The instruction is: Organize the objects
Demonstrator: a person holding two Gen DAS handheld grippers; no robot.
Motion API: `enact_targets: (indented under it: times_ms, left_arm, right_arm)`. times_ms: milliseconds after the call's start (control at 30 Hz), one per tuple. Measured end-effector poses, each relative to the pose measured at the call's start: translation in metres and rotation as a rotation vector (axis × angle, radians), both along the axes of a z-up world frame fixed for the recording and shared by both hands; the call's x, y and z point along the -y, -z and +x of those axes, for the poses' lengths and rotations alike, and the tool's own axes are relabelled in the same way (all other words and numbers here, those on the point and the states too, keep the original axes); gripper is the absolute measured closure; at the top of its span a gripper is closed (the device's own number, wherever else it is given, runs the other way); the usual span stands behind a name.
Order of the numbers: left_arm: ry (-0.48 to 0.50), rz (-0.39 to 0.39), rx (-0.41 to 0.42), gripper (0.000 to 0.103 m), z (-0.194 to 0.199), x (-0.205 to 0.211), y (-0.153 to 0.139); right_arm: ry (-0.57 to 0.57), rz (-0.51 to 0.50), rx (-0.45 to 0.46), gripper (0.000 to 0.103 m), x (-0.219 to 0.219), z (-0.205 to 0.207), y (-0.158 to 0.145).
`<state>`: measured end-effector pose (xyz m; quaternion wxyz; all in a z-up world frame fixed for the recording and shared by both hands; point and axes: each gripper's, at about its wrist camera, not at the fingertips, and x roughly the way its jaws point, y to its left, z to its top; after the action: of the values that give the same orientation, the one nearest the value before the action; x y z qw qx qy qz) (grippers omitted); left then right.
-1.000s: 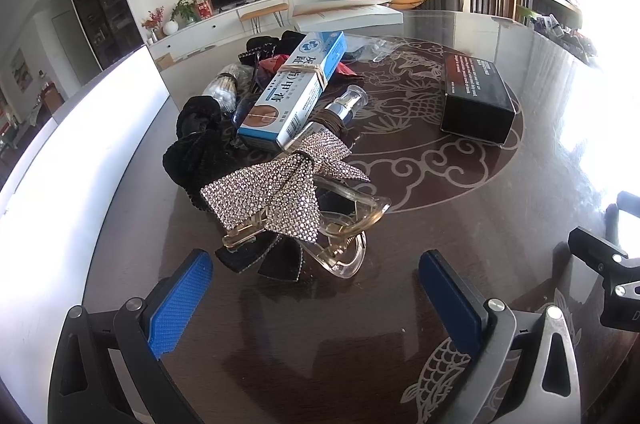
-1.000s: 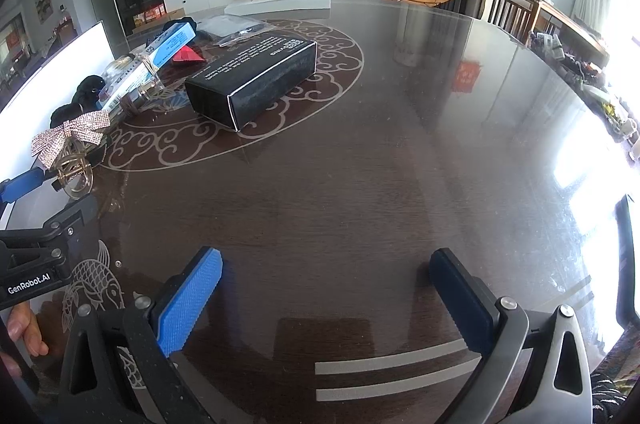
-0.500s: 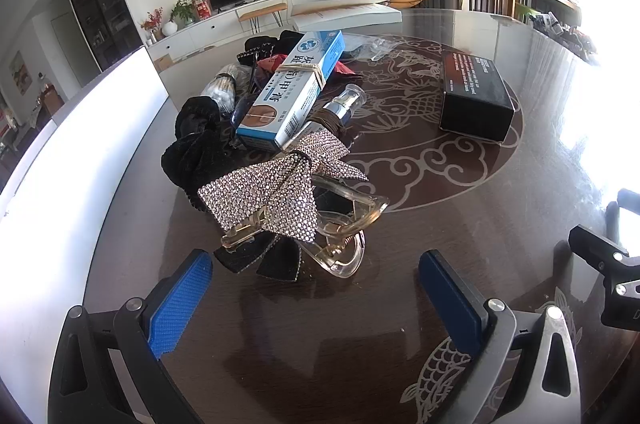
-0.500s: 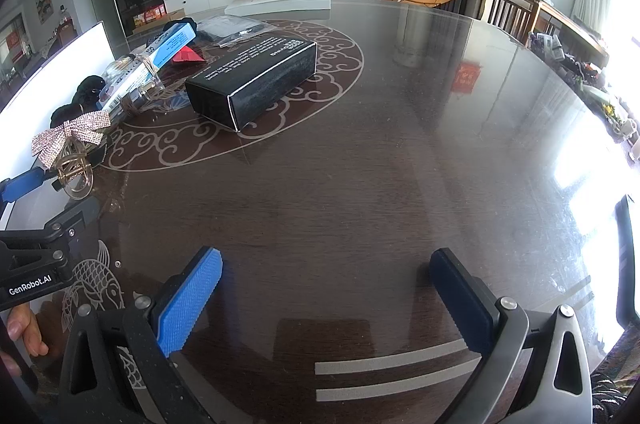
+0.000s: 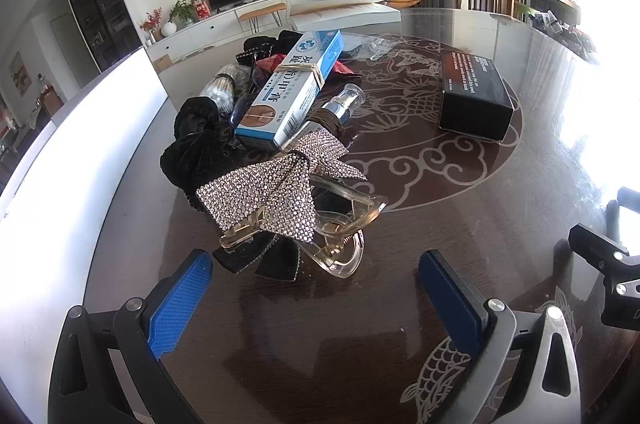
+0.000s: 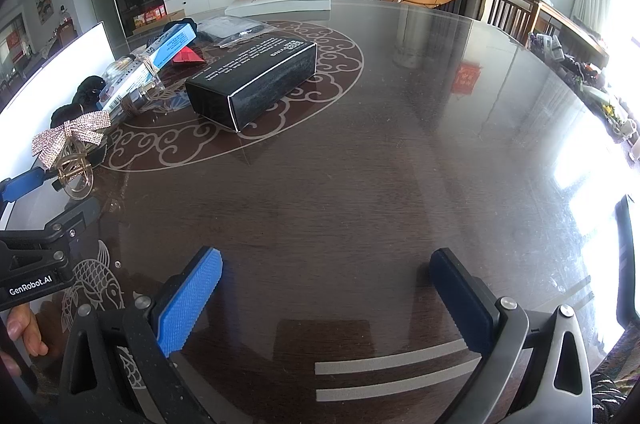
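The organizing seems to be at its very beginning, because almost all things lie in one mixed pile on the dark table (image 6: 380,184). The landmark is the black box (image 5: 474,96), which lies alone on the round ornament. Well to its left, in the left wrist view, lies the pile: a blue-and-white carton (image 5: 290,90) leans on top, a black fabric piece (image 5: 196,148) is at the side far from the box, and a rhinestone bow clip (image 5: 276,194) lies at the near end. The left gripper (image 5: 316,288) is spread wide and empty, just in front of the bow clip. The right gripper (image 6: 326,290) is also wide and empty, over bare table nearer than the box. Nothing looks sorted yet.
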<state>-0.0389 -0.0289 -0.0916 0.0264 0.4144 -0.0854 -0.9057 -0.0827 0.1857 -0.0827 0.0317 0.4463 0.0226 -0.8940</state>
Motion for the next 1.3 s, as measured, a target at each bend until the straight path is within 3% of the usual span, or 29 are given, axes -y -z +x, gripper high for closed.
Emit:
enact_targets:
  times_ms: [1300]
  left_arm:
    - [0.009,-0.002,0.002,0.000,-0.0007,-0.0010,0.0000]
  right_arm:
    - [0.001,0.001,-0.015,0.000,0.0042,-0.0045,0.0002]
